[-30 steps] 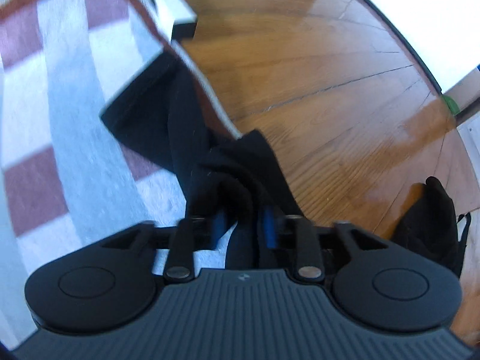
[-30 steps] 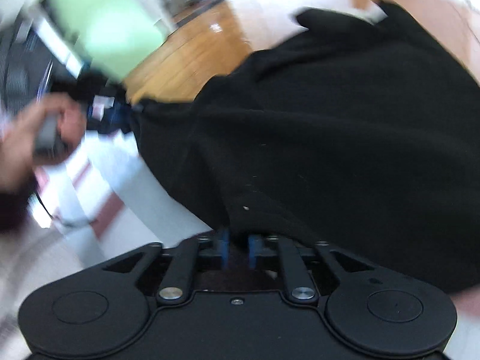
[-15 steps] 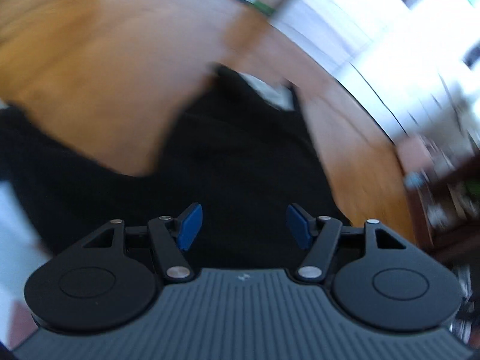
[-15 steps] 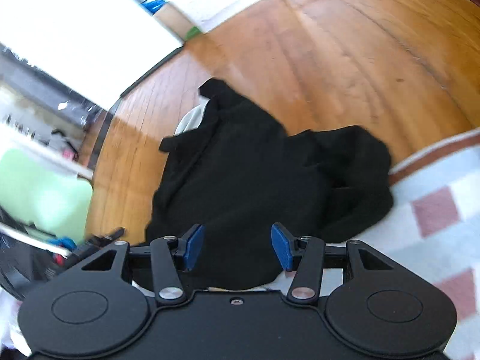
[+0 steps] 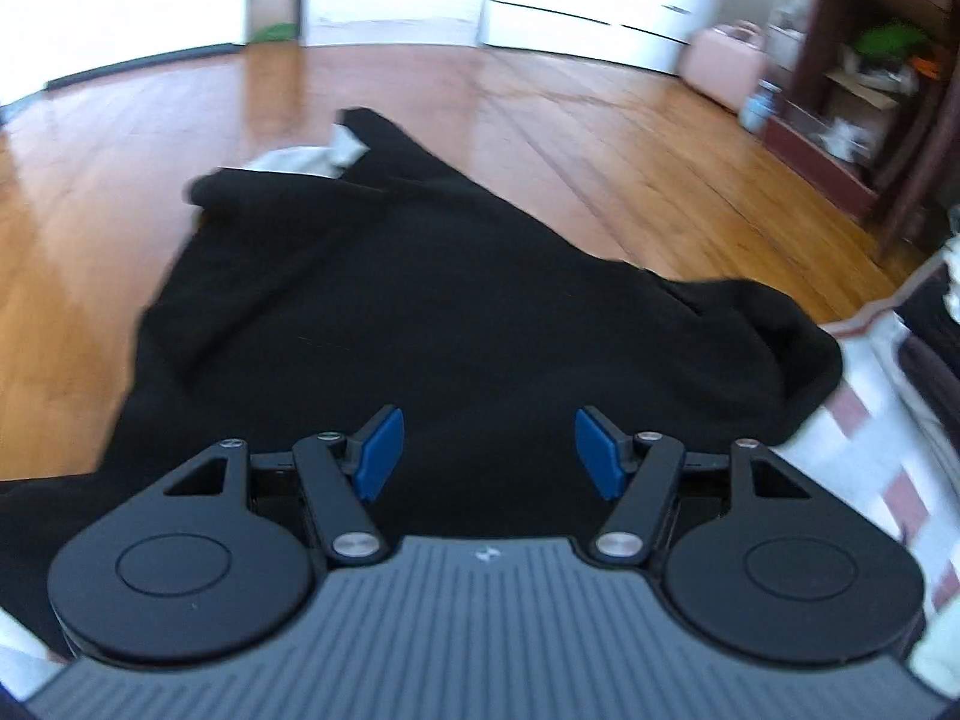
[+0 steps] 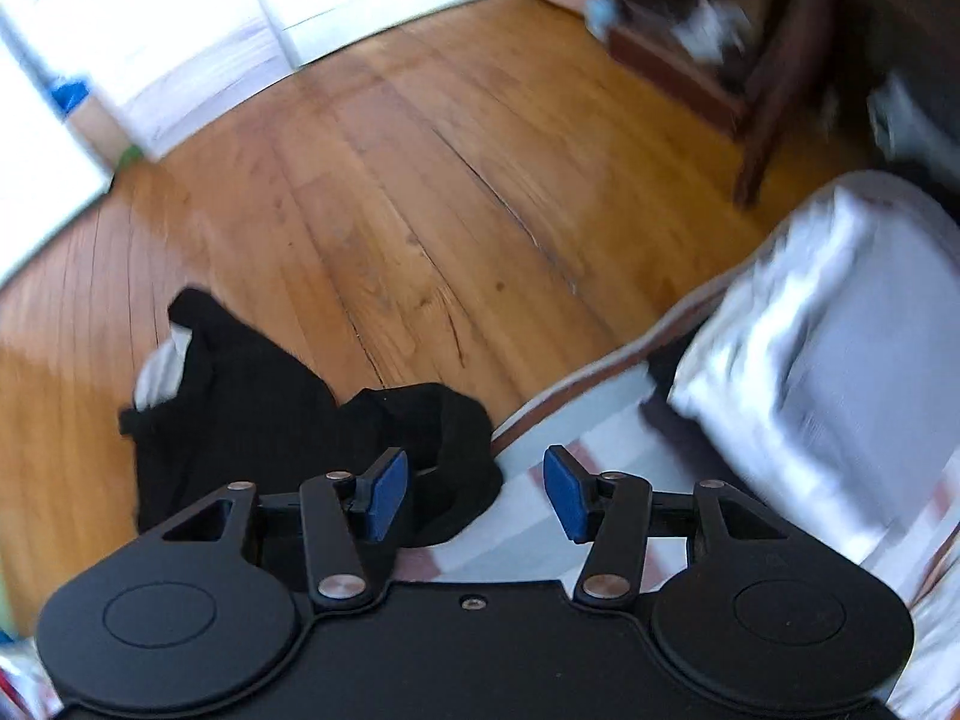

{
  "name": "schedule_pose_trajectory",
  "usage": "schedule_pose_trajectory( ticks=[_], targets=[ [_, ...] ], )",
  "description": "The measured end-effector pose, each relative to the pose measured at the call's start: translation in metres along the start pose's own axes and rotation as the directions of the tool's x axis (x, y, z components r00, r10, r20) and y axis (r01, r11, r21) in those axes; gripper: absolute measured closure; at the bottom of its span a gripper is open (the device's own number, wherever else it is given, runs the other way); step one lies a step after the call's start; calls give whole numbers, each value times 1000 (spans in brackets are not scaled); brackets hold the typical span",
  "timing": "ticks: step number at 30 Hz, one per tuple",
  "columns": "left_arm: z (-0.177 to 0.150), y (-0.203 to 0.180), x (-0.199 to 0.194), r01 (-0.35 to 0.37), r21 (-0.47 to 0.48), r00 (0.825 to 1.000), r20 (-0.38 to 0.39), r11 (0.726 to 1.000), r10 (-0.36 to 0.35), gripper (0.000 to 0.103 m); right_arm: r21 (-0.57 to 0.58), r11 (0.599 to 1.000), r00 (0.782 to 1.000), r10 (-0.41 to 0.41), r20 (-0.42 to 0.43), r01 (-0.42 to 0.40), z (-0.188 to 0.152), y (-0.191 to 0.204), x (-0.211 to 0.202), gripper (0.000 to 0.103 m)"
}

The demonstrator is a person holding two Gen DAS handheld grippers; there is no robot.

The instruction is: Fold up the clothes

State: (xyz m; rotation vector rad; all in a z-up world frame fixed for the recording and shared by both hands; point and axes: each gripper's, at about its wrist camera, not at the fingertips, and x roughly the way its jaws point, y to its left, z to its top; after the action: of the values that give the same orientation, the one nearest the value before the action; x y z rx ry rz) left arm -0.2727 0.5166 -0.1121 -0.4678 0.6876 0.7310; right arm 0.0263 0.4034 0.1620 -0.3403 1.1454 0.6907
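Observation:
A black garment [image 5: 456, 324] lies in a loose heap, mostly on the wooden floor, with one end on a checked rug. A white piece [image 5: 300, 159] shows under its far end. My left gripper [image 5: 486, 453] is open and empty just above the garment's near part. In the right wrist view the same garment [image 6: 288, 420] lies at lower left. My right gripper [image 6: 474, 495] is open and empty, over the garment's right edge and the rug [image 6: 600, 414].
Wooden floor [image 6: 420, 180] spreads ahead. A pale grey cushion or folded cloth [image 6: 828, 336] lies on the rug at right. A dark wooden shelf unit [image 5: 870, 90] and a pink case [image 5: 726, 60] stand at the far right. White wall and doors stand at the back.
Both grippers were shut on the black garment a second ago; both have let go and opened. The garment has dropped onto the floor and rug edge, and both cameras have swung towards the room.

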Motion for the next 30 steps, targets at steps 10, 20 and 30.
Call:
schedule_pose_trajectory(
  ticks=[10,20,30],
  targets=[
    [-6,11,-3,11,-60,1000,-16,998,-12,40,-435,890,984,-76,162,140,-83,35,-12,47],
    [-3,15,-20,0,-132,1000,-12,991,-2,40,-610,790,990,125,65,-60,-138,20,10,43],
    [7,-41,-4,75,-23,995,-62,997,-77,39,-77,963,962,249,-108,-258,-98,-50,163,42]
  ],
)
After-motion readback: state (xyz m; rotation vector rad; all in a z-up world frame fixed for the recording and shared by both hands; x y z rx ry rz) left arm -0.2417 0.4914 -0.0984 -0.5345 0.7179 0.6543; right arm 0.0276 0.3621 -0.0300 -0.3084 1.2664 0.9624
